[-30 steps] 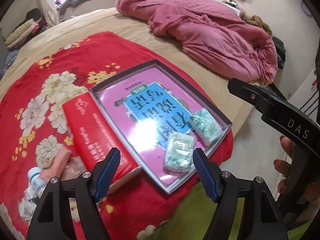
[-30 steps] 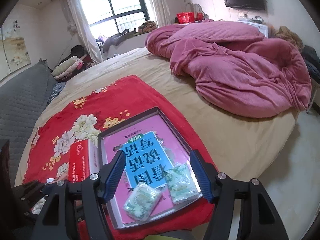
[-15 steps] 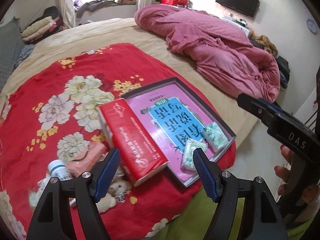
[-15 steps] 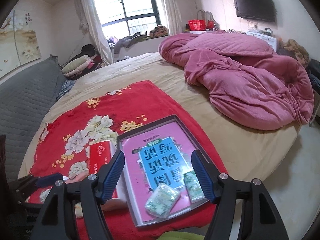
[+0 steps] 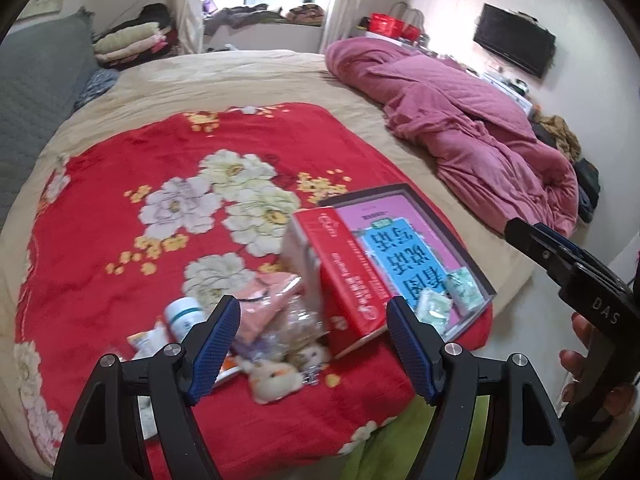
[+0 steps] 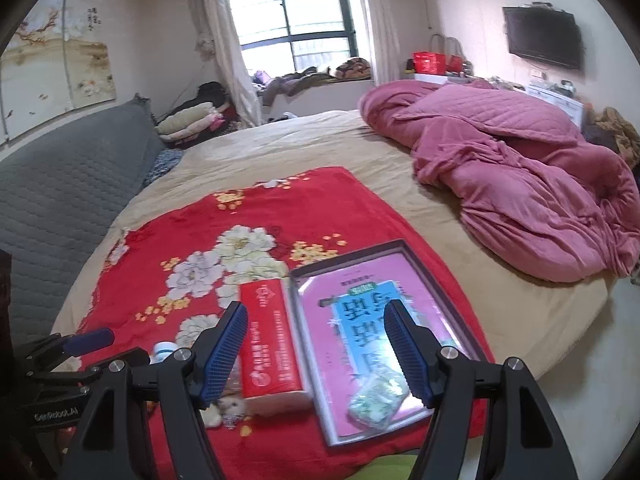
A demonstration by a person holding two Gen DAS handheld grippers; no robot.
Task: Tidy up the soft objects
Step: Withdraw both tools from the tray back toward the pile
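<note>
A red tissue pack [image 5: 348,276] lies on the red flowered blanket [image 5: 120,208], beside a grey tray [image 5: 444,228] that holds a pink and blue book. Two green tissue packets [image 5: 432,306] rest at the tray's near end. Left of the pack sits a pile: a pink pouch [image 5: 264,300], a small plush toy [image 5: 276,376] and a white bottle [image 5: 184,312]. My left gripper [image 5: 314,346] hangs open above this pile, holding nothing. My right gripper [image 6: 316,354] is open and empty above the red tissue pack [image 6: 268,348] and the tray [image 6: 348,258].
A crumpled pink quilt [image 6: 520,184] covers the bed's far right. A grey padded headboard [image 6: 60,200] runs along the left. The bed edge and pale floor [image 6: 580,380] lie right of the tray. One finger of my right gripper [image 5: 536,240] and a hand [image 5: 580,344] show at right.
Both grippers drew back and rose, and the left one swung left off the tray. The pile of pouch, plush and bottle now sits between the left fingers instead of the packets.
</note>
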